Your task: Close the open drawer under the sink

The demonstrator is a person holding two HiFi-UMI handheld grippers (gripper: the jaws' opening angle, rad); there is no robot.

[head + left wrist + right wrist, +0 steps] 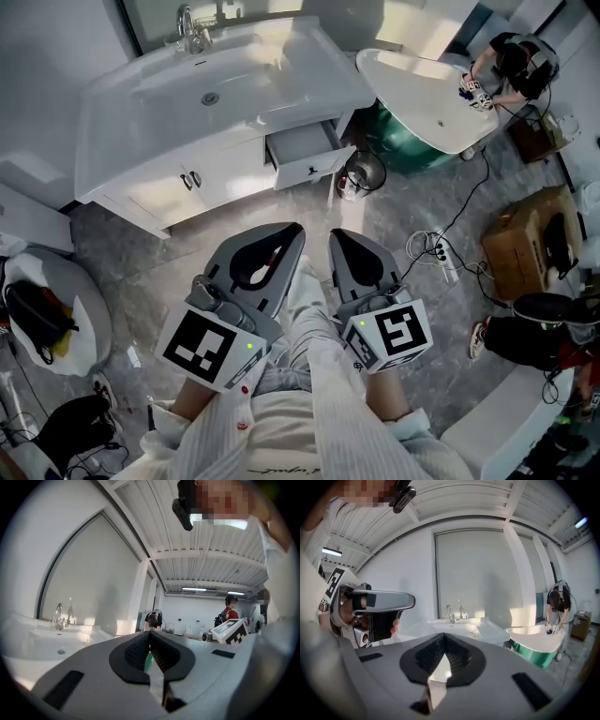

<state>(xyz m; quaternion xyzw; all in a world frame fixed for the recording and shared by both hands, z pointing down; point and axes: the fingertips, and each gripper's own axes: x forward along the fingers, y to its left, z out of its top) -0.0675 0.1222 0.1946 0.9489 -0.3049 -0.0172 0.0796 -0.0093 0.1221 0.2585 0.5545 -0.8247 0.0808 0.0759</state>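
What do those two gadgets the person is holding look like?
The left gripper and right gripper are smooth grey wedges, their jaws lined with black ribbed pads. Each carries a white cube with black square markers and a small green light. The sleeves are white, finely striped.

Open drawer (305, 153) sticks out of the vanity cabinet (220, 178). Floor (234, 225) straight in front of the drawer is bare, so there's a free approach to its front panel. Just right of the drawer a round bin-like thing (362, 174) sits close by its corner and narrows that side. Further right is the green tub (405, 150). Front-right of the drawer a power strip (439, 255) with cable lies on the floor, with a cardboard box (520, 246) beyond it. Left of the drawer the floor along the cabinet is bare.
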